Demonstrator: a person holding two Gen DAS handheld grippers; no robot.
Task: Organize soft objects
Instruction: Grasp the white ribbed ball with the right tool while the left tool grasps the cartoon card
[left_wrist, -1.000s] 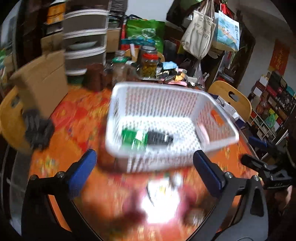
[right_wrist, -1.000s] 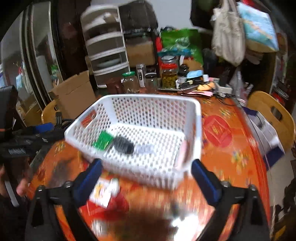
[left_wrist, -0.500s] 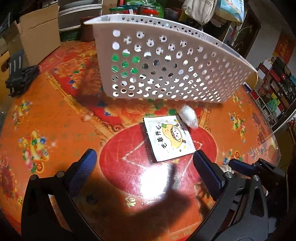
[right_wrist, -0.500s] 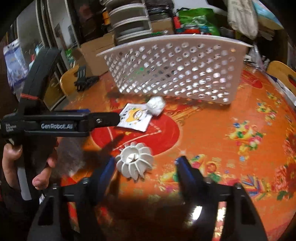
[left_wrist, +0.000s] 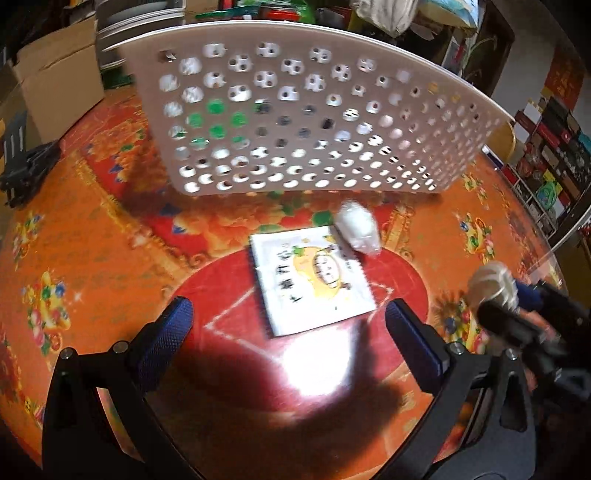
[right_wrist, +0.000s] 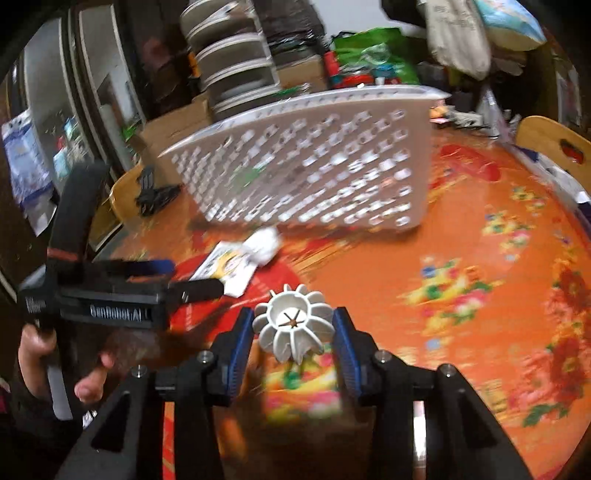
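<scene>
My right gripper (right_wrist: 293, 330) is shut on a white ribbed flower-shaped soft object (right_wrist: 293, 325) and holds it above the table; it also shows in the left wrist view (left_wrist: 493, 282). My left gripper (left_wrist: 288, 325) is open and empty, just short of a flat white packet with a yellow cartoon (left_wrist: 312, 278). A white crumpled soft ball (left_wrist: 358, 227) lies at the packet's far corner. The white perforated basket (left_wrist: 314, 122) stands behind them, with green and dark items inside seen through its holes.
The round table has an orange-red floral cover (left_wrist: 92, 236). A cardboard box (left_wrist: 55, 70) and a black clamp-like object (left_wrist: 26, 162) are at the left. Jars, drawers and bags crowd the far side. A wooden chair (right_wrist: 554, 142) stands at the right.
My right gripper closed on the white flower-shaped object and lifted it off the table. My left gripper moved closer to the packet and the ball.
</scene>
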